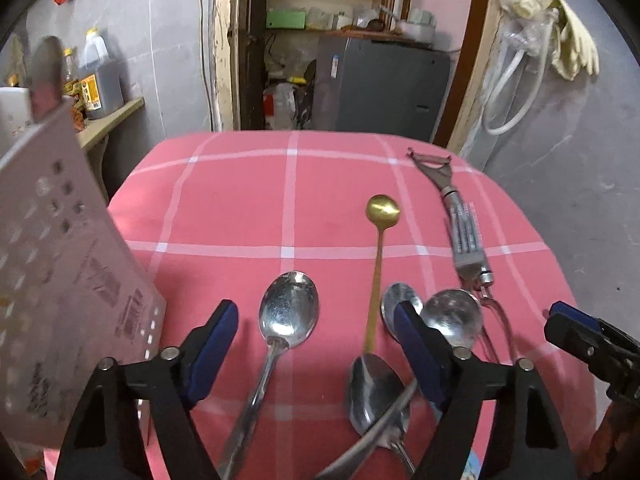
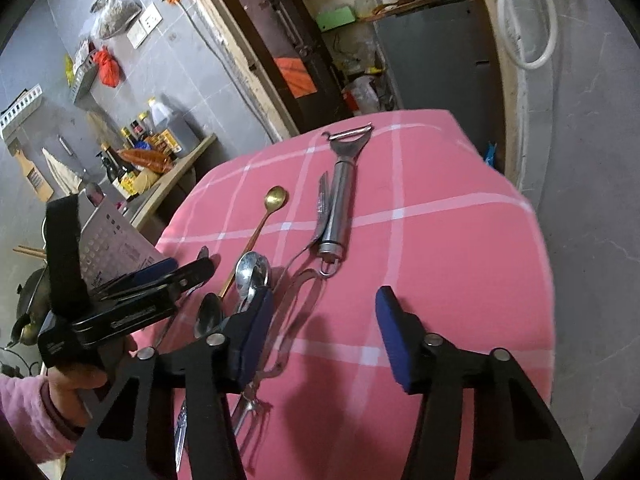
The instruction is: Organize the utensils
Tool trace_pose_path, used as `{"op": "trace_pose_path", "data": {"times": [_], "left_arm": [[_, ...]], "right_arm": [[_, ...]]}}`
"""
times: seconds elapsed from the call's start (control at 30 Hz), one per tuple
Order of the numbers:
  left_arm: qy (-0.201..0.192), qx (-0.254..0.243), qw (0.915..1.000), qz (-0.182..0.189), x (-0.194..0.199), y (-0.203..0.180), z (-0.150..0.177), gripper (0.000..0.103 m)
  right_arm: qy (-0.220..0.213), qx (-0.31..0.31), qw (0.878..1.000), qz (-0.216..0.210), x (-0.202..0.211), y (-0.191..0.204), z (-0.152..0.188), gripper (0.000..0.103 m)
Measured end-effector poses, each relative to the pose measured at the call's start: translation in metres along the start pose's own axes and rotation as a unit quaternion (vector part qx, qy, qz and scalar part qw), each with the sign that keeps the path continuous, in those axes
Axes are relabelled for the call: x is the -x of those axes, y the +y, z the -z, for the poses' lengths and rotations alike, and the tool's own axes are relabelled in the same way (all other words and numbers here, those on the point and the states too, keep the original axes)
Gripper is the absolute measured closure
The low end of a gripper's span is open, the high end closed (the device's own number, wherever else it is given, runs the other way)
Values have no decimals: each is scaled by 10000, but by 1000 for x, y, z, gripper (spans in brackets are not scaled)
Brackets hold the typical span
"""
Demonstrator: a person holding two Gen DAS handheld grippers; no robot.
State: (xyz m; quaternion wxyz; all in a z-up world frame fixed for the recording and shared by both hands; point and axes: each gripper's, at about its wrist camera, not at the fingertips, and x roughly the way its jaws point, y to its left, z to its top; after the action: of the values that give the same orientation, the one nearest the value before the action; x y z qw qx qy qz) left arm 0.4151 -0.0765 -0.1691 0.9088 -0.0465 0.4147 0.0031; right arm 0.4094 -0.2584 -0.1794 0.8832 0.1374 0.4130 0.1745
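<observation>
Several steel spoons (image 1: 289, 308) lie at lower centre on the pink worktop (image 1: 224, 208), hard, light and slippery, best pinched across the thin handle; the left tool (image 1: 316, 332) and right tool (image 2: 324, 320) gape, holding nothing.

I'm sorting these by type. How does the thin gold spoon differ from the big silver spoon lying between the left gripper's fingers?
The thin gold spoon has a small round bowl and a slim straight handle; the large silver spoon has a broad oval bowl and a thicker handle. The gold one looks matte, the silver one mirror-shiny. Both lie flat on the pink checked tablecloth, bowls pointing away.
</observation>
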Motion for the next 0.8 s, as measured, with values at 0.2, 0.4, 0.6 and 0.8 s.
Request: {"op": "trace_pose_path", "data": {"times": [0.2,0.4,0.6,0.8], "left_arm": [[206,-15,9996,-194,-17,0,-5,39],[371,31,9990,-240,-28,3,-8,50],[431,-169,9982,-369,-33,-1,-13,50],[417,-192,9983,-359,-32,-5,-13,69]], "right_arm": [[297,39,9996,-9,-21,8,-3,70],[359,-23,9993,-65,-26,3,-3,72],[442,12,9990,-26,-31,5,-3,72],[570,35,9983,153,-37,13,-5,72]]}}
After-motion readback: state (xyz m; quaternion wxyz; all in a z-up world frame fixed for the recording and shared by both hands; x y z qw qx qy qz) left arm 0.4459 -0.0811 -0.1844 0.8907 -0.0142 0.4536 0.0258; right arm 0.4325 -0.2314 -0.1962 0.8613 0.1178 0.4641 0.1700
